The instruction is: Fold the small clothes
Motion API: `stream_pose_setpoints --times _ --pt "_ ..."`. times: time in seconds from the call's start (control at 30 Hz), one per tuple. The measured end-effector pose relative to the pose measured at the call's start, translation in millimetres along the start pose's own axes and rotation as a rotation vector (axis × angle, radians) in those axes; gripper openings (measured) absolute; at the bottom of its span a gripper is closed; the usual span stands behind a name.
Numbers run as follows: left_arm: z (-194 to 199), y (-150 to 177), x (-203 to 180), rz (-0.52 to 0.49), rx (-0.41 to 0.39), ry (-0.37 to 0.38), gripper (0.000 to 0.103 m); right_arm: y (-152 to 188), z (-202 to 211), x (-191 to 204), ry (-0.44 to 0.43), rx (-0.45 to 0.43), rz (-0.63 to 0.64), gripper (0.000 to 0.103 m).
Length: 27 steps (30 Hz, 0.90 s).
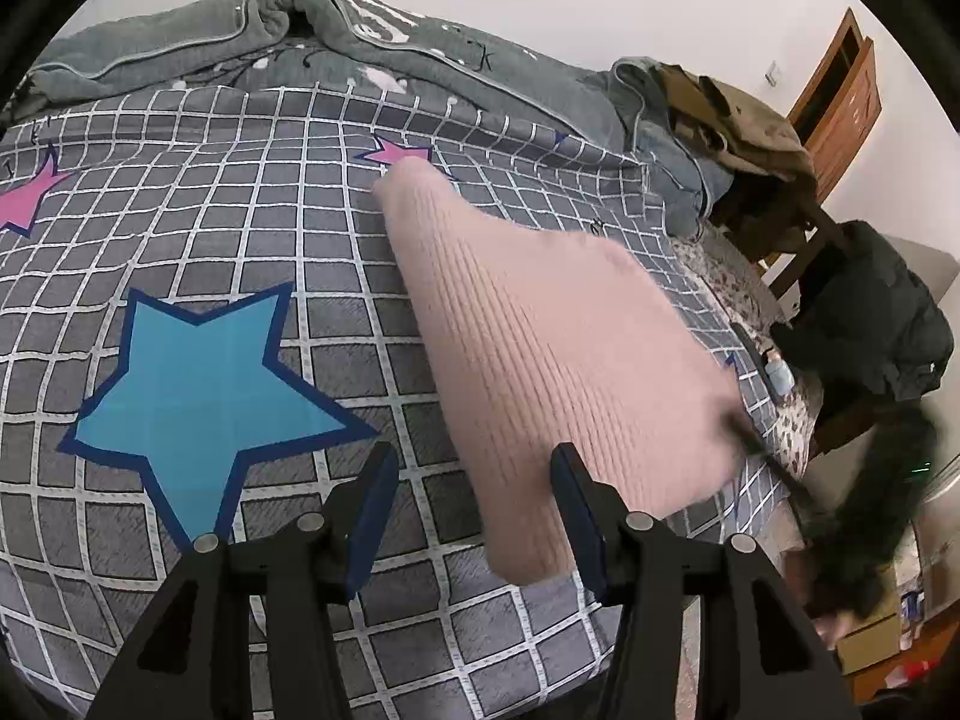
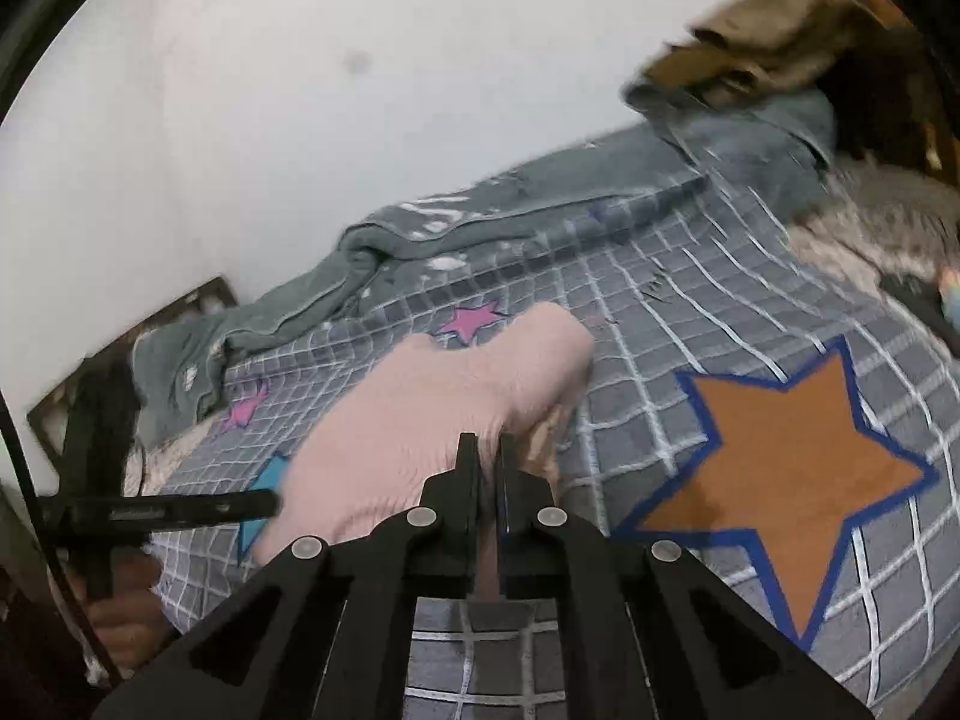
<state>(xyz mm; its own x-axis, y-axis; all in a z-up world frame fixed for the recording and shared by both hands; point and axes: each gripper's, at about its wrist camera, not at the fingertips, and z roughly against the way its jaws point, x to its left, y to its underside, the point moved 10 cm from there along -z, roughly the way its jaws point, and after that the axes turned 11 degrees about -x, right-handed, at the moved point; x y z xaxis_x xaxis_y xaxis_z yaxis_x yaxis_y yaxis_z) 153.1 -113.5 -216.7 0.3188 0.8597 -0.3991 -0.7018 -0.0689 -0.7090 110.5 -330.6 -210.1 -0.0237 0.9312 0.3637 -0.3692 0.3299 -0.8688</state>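
Left wrist view, far left: pink star [image 1: 24,198] printed on a grey bedspread [image 1: 198,228] gridded with white lines, rumpled grey blanket [image 1: 252,30] heaped along the back against a white wall. Lower left: large blue star [image 1: 198,384] outlined in navy. Bottom centre: left gripper [image 1: 474,510], fingers spread wide apart, holding nothing, hovering over the bedspread with the right finger [image 1: 576,516] at the near edge of a pink ribbed knit garment [image 1: 540,360]. Garment stretched from a narrow end beside a small pink star [image 1: 396,153] down toward the right, lifted and blurred at its lower right corner. Further right: denim jeans [image 1: 672,162] bunched at the bed's edge, olive cloth [image 1: 732,114] piled on top, wooden furniture [image 1: 840,96] behind, dark jacket [image 1: 870,324] beside it.

Right wrist view, far left: left gripper [image 2: 264,504] seen from the side, dark and blurred, its tip at the garment's edge. Centre: same pink knit garment [image 2: 432,414] on the bedspread [image 2: 660,312], raised toward the camera. Bottom centre: right gripper [image 2: 489,456], fingers nearly together, clamped on a fold of the pink garment. Right: large orange star [image 2: 780,468] with navy outline. Upper right: jeans [image 2: 750,132] and olive cloth [image 2: 768,30], both blurred.
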Motion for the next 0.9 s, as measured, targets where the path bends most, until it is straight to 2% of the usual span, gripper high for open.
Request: stream_pose_setpoints --times 0.07,0.1,0.2,0.33,0.37,0.5,0.57,0.77,0.9 --pt "-2.1 1.2 -1.5 0.000 0.014 -0.009 0.051 29.4 -21.5 -6.2 0.031 0.129 0.010 0.004" --pt "-3.7 4.2 -2.0 -0.016 0.029 -0.026 0.051 38.5 -25.5 -5.7 0.038 0.159 0.031 0.004" --pt "-6.4 13.3 -3.5 -0.060 0.054 -0.040 0.051 27.7 -16.4 -1.3 0.047 0.128 0.053 0.011" --pt "-9.2 20.1 -6.3 -0.028 0.070 -0.006 0.051 10.2 -8.5 7.7 -0.014 0.108 0.018 0.028" --pt "-10.3 19.2 -6.9 -0.021 0.069 -0.002 0.051 9.7 -7.3 10.8 -0.022 0.108 0.020 0.034" --pt "-18.3 5.5 -7.8 -0.006 0.056 0.008 0.051 0.9 -15.1 14.4 -0.046 0.116 0.018 0.041" --pt "-23.2 -4.6 -8.1 -0.007 0.047 0.011 0.051 -6.5 -24.4 15.6 -0.054 0.123 0.010 0.050" --pt "-48.1 -35.4 1.4 0.004 0.047 -0.002 0.052 -22.0 -58.5 15.5 -0.045 0.163 0.002 0.053" --pt "-69.0 -42.8 16.1 0.076 0.078 0.029 0.056 -14.3 -90.1 9.9 -0.039 0.257 -0.020 0.055"
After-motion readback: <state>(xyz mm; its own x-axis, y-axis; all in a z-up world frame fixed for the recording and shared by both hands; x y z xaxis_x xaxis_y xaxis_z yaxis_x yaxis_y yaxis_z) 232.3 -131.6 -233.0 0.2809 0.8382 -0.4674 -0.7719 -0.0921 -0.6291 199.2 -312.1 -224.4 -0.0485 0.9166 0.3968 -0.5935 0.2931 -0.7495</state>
